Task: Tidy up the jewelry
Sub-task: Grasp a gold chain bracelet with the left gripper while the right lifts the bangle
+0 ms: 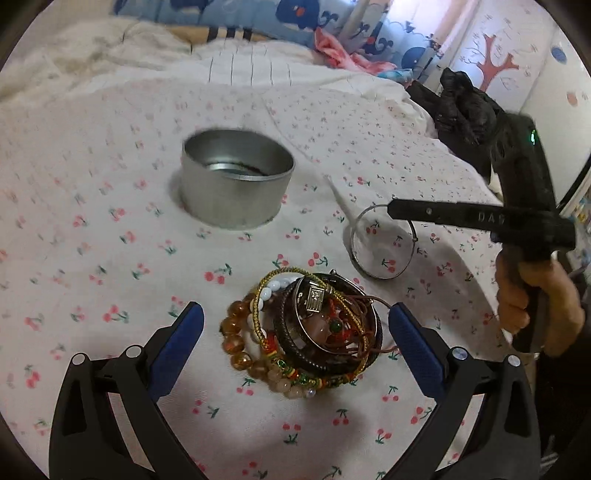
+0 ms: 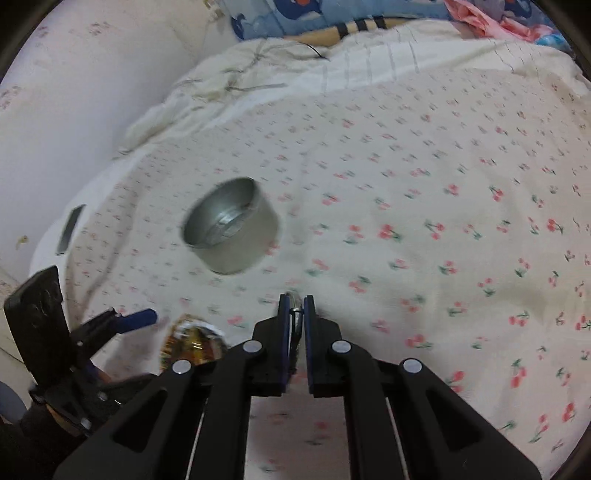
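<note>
A pile of bracelets (image 1: 306, 332), beaded, braided and dark bangles, lies on the cherry-print bedsheet. My left gripper (image 1: 295, 321) is open, its blue fingers on either side of the pile. A round silver tin (image 1: 236, 181) stands open beyond it; it also shows in the right wrist view (image 2: 231, 230). My right gripper (image 2: 296, 306) is shut on a thin silver bangle (image 1: 382, 242), held just above the sheet to the right of the pile. In the left wrist view the right gripper (image 1: 397, 208) grips the bangle's far rim. The pile (image 2: 194, 341) shows partly at lower left.
The cherry-print sheet (image 1: 110, 240) covers the bed. Rumpled white bedding (image 2: 240, 85) and blue patterned pillows (image 1: 295, 18) lie at the far end. A dark phone-like object (image 2: 70, 229) lies near the left edge of the bed.
</note>
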`<move>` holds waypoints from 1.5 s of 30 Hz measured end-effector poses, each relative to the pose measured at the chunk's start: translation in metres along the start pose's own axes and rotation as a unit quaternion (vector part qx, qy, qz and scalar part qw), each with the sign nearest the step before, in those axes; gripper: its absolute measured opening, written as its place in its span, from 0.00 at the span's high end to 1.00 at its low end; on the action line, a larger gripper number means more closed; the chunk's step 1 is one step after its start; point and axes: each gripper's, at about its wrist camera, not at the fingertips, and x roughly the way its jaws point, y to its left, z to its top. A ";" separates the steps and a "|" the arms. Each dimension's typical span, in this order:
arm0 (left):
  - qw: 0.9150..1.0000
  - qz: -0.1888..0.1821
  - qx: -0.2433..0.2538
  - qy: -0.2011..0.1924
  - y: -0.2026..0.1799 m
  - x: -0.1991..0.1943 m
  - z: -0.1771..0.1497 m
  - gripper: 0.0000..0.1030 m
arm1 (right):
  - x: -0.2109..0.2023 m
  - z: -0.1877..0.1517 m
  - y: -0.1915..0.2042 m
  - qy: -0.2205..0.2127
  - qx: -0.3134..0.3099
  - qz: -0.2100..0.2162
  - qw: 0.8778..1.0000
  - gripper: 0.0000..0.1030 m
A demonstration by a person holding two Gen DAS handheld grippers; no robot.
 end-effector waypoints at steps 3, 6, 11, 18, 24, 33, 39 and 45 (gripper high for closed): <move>1.000 -0.027 -0.016 0.001 0.007 0.005 0.000 0.12 | 0.008 -0.004 -0.011 0.024 0.010 -0.003 1.000 0.81; 1.000 -0.016 -0.003 0.020 0.003 0.013 -0.002 0.40 | 0.014 -0.009 -0.004 0.038 -0.014 -0.020 0.999 0.63; 1.000 -0.005 -0.016 0.017 0.012 0.012 -0.004 0.55 | 0.016 -0.013 0.002 0.043 -0.034 -0.035 0.998 0.62; 0.999 0.033 0.001 0.022 0.016 0.009 -0.004 0.71 | 0.023 -0.017 0.003 0.053 -0.037 -0.041 0.997 0.62; 0.999 0.015 0.026 0.015 0.008 -0.003 -0.004 0.89 | 0.024 -0.016 0.003 0.055 -0.035 -0.040 0.997 0.62; 0.999 -0.032 0.005 -0.004 0.011 -0.019 0.000 0.98 | 0.025 -0.016 0.003 0.055 -0.037 -0.038 0.997 0.66; 0.999 -0.029 0.005 -0.024 0.013 -0.030 0.005 0.98 | 0.022 -0.017 0.004 0.049 -0.037 -0.031 0.998 0.93; 0.998 -0.022 0.016 -0.050 0.012 -0.048 0.024 0.98 | -0.001 -0.009 0.005 -0.001 -0.013 0.006 1.000 0.93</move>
